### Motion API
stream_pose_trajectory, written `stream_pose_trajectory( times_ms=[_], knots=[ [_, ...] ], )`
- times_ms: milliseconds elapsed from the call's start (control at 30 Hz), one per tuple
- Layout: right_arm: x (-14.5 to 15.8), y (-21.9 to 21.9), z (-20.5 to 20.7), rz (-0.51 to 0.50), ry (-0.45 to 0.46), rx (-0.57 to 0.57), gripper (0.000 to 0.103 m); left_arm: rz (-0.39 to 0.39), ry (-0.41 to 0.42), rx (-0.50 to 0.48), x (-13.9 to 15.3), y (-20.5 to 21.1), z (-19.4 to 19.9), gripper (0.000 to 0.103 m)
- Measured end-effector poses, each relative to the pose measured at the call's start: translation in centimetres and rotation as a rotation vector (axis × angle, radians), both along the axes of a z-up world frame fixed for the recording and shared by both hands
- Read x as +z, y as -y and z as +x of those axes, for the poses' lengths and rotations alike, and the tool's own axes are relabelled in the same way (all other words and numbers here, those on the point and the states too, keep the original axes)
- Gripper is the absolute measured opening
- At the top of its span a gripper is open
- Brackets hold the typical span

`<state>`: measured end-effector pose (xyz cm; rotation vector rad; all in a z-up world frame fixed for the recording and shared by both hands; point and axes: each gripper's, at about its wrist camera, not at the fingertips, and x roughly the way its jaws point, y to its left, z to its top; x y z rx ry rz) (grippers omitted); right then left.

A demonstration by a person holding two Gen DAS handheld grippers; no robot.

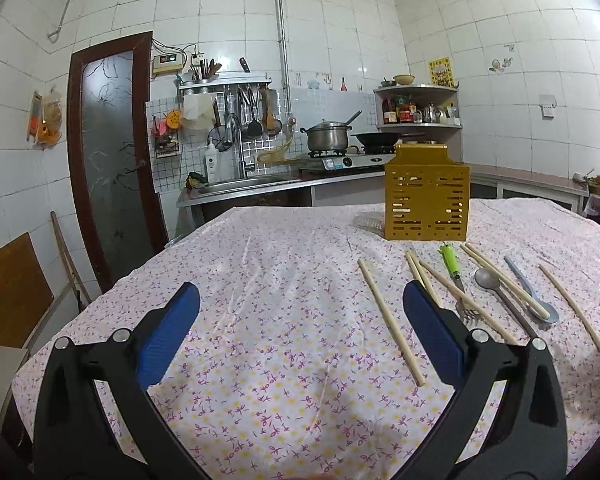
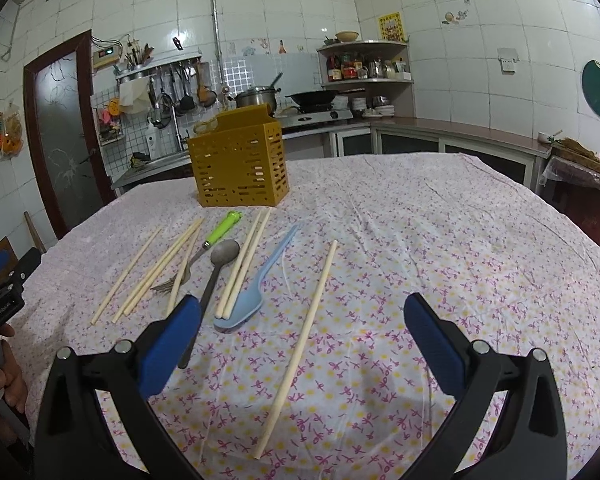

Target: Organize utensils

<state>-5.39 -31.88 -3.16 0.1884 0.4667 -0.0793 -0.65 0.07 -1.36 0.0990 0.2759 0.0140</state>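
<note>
Utensils lie loose on the floral tablecloth [image 2: 420, 240], all on the near side of the yellow slotted holder [image 2: 242, 160], which stands upright.

Nearest the holder: a green-handled fork [image 2: 216, 236], handle end just short of the holder's base, tines [image 2: 168, 286] pointing away from it. Beside the fork, a grey metal spoon [image 2: 214, 268], bowl toward the holder, its dark handle running back under the right gripper's blue left fingertip [image 2: 172, 344]. A pair of chopsticks [image 2: 244, 260] lies across a light blue plastic spoon [image 2: 256, 280], their near ends resting on its bowl. Two more chopsticks [image 2: 160, 268] cross over the fork; a single one [image 2: 126, 276] lies farther out on that side. Another single chopstick [image 2: 300, 344] lies apart, farthest from the holder, running between the right gripper's fingers.

Right gripper [image 2: 300, 340]: jaws spread wide, nothing held, above the cloth.

Left gripper [image 1: 300, 332]: jaws spread wide, empty, over bare cloth; holder [image 1: 427, 196] ahead and to its right. One chopstick [image 1: 392, 322] lies just inside its right fingertip [image 1: 432, 332].

A hand [image 2: 8, 380] grips the left tool's handle at the right view's edge.

Beyond the holder: kitchen counter, stove with pot [image 1: 327, 136], corner shelf [image 2: 366, 62].
</note>
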Motion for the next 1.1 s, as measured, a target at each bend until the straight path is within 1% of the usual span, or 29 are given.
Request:
stream_pose_trajectory(
  times_ms=[133,267,367,500,700,800,867,900,967,1033,1100],
  knots=[
    [-0.2,0.2,0.7,0.013,-0.042,-0.004,0.099,0.007,-0.047,-0.002,-0.2,0.1,0.9,0.098],
    [-0.2,0.3,0.6,0.019,-0.035,-0.023,0.099,0.000,-0.030,-0.003,-0.2,-0.1,0.6,0.098],
    [-0.3,0.2,0.9,0.007,-0.048,-0.022,0.099,0.009,-0.038,-0.001,-0.3,0.0,0.7,0.098],
    [-0.3,0.3,1.1,0.020,-0.060,-0.020,0.099,0.006,-0.033,-0.005,-0.3,0.0,0.6,0.098],
    [-0.5,0.4,1.6,0.027,-0.071,-0.006,0.099,0.008,-0.053,0.005,-0.3,0.0,0.9,0.098],
    [-0.5,0.5,1.9,0.036,-0.093,-0.009,0.099,0.015,-0.084,0.009,-0.3,0.1,1.4,0.098],
    [-0.7,0.7,2.3,0.046,-0.120,-0.016,0.099,0.039,-0.095,0.023,-0.1,0.5,1.6,0.098],
    [-0.7,0.8,2.7,0.053,-0.150,-0.025,0.099,0.043,-0.097,0.022,0.1,0.6,1.7,0.098],
    [-0.5,1.3,3.7,0.069,-0.200,-0.033,0.099,0.047,-0.121,0.004,0.9,1.0,2.5,0.098],
    [0.5,2.0,5.2,0.068,-0.227,-0.036,0.099,0.057,-0.182,-0.002,1.9,1.5,4.5,0.098],
    [1.5,2.5,6.7,0.051,-0.241,-0.041,0.099,0.031,-0.257,-0.008,2.6,1.5,7.1,0.098]
  ],
)
